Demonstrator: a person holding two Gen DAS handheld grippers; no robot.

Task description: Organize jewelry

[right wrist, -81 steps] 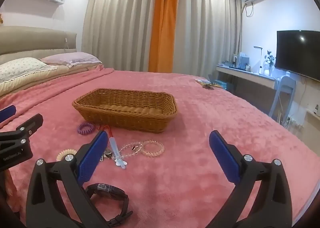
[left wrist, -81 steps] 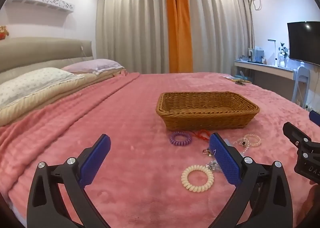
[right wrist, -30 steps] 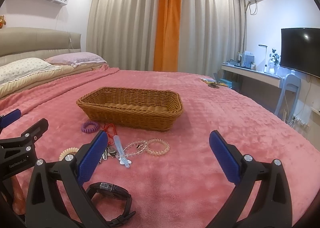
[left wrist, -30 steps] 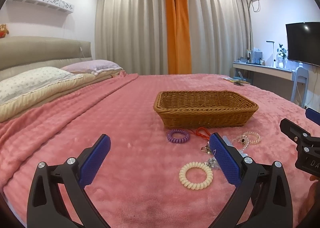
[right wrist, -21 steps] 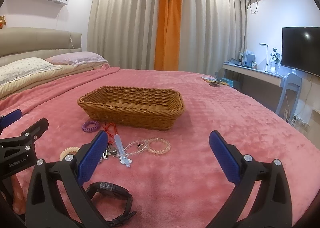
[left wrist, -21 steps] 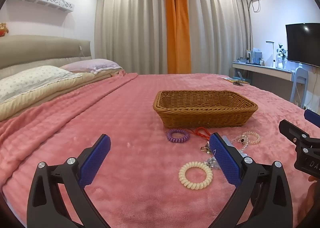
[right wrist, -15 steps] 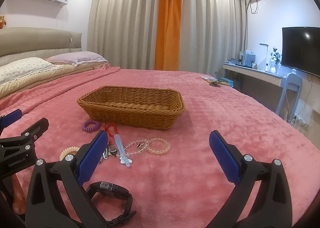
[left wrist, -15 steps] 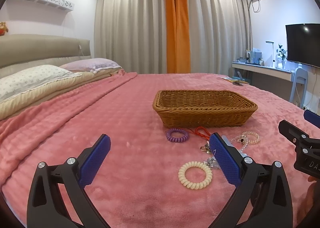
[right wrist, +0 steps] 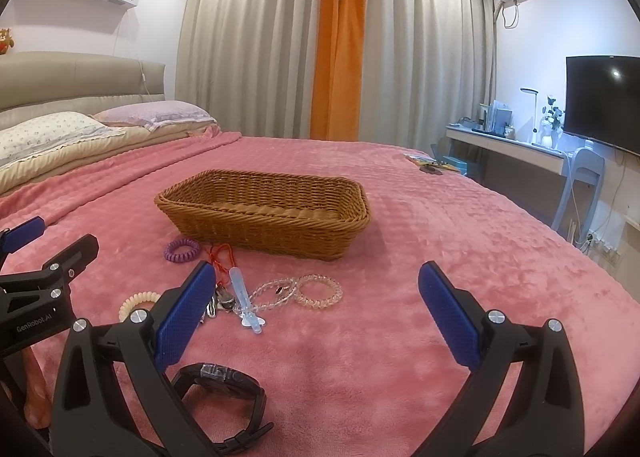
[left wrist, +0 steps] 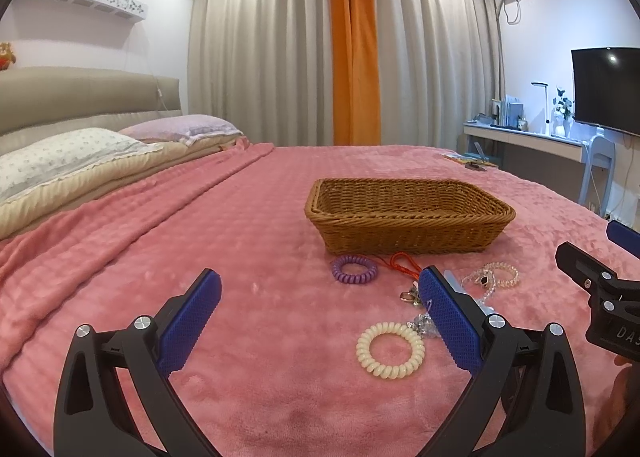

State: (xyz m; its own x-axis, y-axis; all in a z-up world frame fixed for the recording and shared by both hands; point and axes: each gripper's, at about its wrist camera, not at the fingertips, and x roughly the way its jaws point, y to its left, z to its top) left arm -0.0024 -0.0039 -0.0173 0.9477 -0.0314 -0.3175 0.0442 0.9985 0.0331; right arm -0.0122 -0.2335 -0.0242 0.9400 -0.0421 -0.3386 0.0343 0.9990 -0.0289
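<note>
An empty wicker basket (left wrist: 408,225) (right wrist: 264,217) sits on the pink bedspread. In front of it lie a purple coil band (left wrist: 353,269) (right wrist: 182,249), a red cord with keys (left wrist: 405,263) (right wrist: 220,253), a cream coil band (left wrist: 390,349) (right wrist: 138,303), a clear bead bracelet (left wrist: 494,277) (right wrist: 316,291) and a pale blue tube (right wrist: 244,295). A black watch (right wrist: 224,389) lies near the right gripper. My left gripper (left wrist: 320,321) is open and empty, left of the cream band. My right gripper (right wrist: 316,321) is open and empty, just behind the bracelet.
The pink bedspread (left wrist: 200,237) spreads wide to the left and past the basket. Pillows (left wrist: 60,161) and the headboard are at far left. A desk (right wrist: 516,153), chair and TV stand at right beyond the bed's edge. Small items (right wrist: 430,165) lie at the far corner.
Both views have drifted very slightly; the items on the bed lie as before. Both grippers stay open.
</note>
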